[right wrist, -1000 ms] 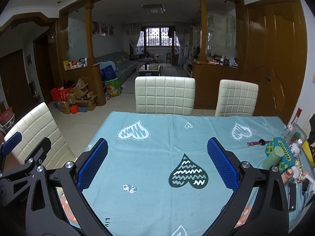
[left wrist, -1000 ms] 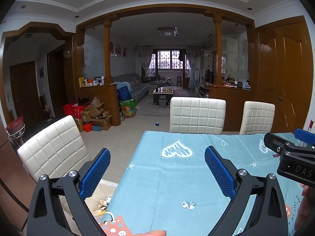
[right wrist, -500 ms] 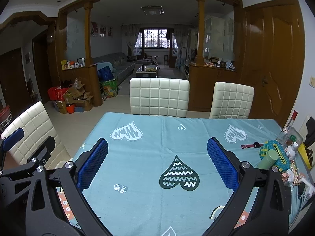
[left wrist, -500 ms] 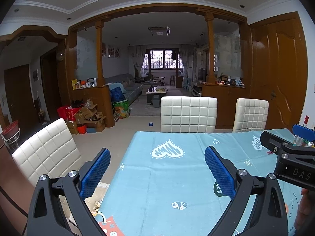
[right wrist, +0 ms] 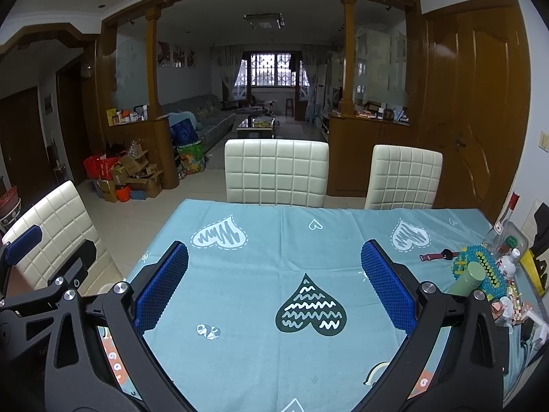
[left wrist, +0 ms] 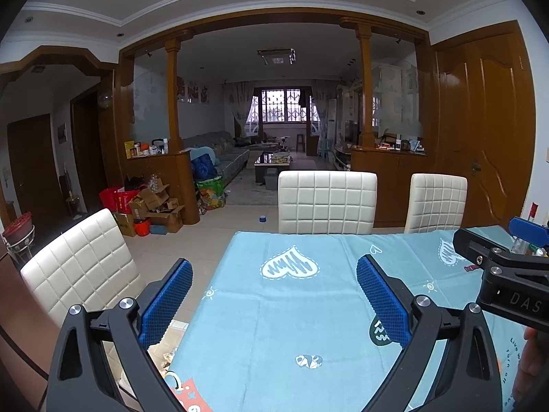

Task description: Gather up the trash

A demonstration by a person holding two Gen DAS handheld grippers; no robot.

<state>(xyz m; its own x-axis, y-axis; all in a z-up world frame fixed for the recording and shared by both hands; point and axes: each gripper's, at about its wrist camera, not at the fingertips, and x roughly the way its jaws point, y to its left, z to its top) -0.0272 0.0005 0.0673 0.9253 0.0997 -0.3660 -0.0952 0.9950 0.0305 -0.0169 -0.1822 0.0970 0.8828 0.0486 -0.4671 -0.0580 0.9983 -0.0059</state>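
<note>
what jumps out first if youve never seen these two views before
The teal tablecloth with heart prints fills the lower half of both views, framed by each open gripper's blue pads: the left gripper and the right gripper, neither holding anything. Clutter crowds the table's right edge: a green bottle, a watch and a glass bottle. White quilted chairs stand behind.

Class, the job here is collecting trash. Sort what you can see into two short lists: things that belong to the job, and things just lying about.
Belongs to the job:
- left gripper, jaws open, empty
- right gripper, jaws open, empty
- scraps on the chair seat, possibly trash

Just lying about:
- watch
- green bottle
- glass bottle
- tablecloth
- white chairs
</note>
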